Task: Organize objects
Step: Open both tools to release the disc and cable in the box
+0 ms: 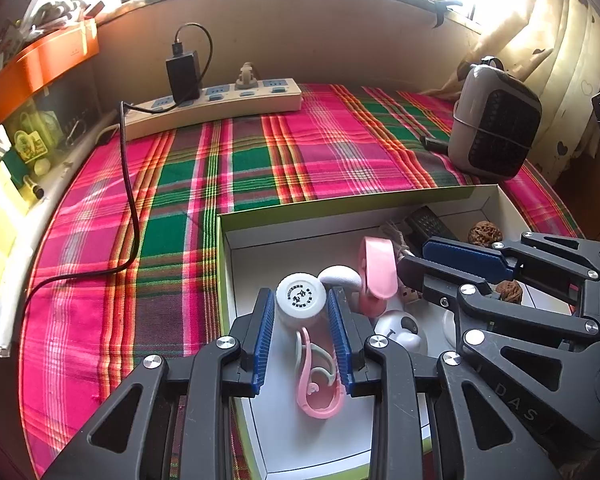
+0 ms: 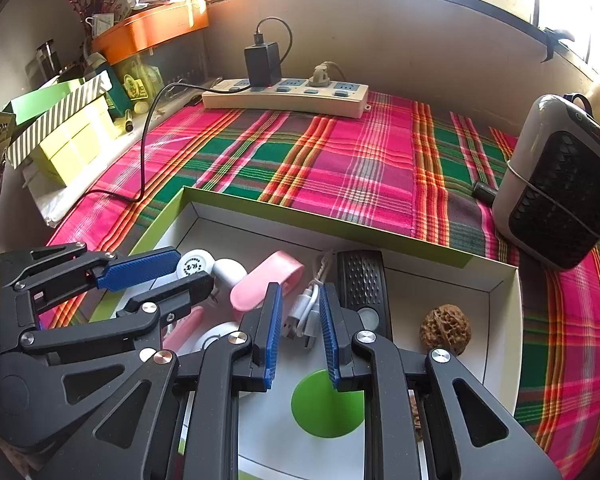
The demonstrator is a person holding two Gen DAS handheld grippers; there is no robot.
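the left gripper [image 1: 301, 308] has its jaws squeezed on a white bottle [image 1: 300, 300] in the box [image 1: 260, 236]. the right gripper [image 2: 300, 312] has its jaws squeezed on a white cable [image 2: 305, 316].

Left tongs [image 1: 302, 312] pitched steeply down, blue pads [image 1: 265, 328] pressed on both sides of a white bottle [image 1: 301, 298]. Right tongs [image 2: 300, 320] just beside them, same downward pitch, jaws narrow around a white cable [image 2: 305, 314].

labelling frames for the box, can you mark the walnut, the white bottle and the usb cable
walnut [image 2: 445, 329]: right wrist view, middle of its wrinkled shell
white bottle [image 1: 301, 294]: left wrist view, centre of its printed cap
usb cable [image 2: 305, 312]: right wrist view, on the white coil
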